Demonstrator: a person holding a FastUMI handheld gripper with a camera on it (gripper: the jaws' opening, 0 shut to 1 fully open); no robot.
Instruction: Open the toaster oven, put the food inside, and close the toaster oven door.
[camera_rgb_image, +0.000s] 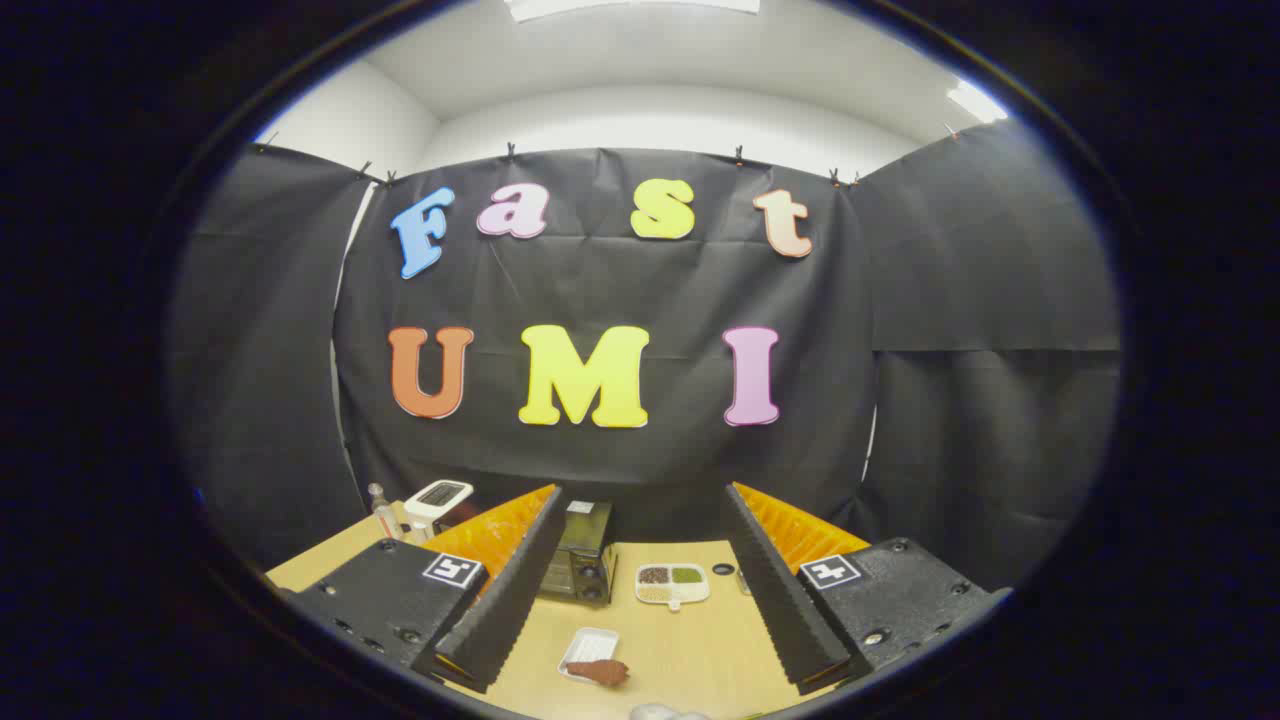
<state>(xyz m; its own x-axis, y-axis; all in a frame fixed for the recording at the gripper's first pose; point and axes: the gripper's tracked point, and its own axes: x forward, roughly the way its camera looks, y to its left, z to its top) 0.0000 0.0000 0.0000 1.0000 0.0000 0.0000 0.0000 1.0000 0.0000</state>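
Food (605, 672), a brown lump, looks soft and light, so I pinch its middle gently. Past it sits the toaster oven (580, 560). My tongs (640, 580) gape wide, holding nothing.

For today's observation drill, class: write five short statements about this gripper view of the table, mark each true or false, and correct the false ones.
1. The gripper is open, with nothing between its fingers. True.
2. The brown piece of food is already inside the toaster oven. False: it lies on the small white tray on the table, nearer the gripper than the oven.
3. The toaster oven stands beyond the fingers, at the far side of the table. True.
4. The white sectioned dish sits on top of the toaster oven. False: it rests on the table beside the oven.
5. The gripper is shut on the white tray. False: the fingers touch nothing.
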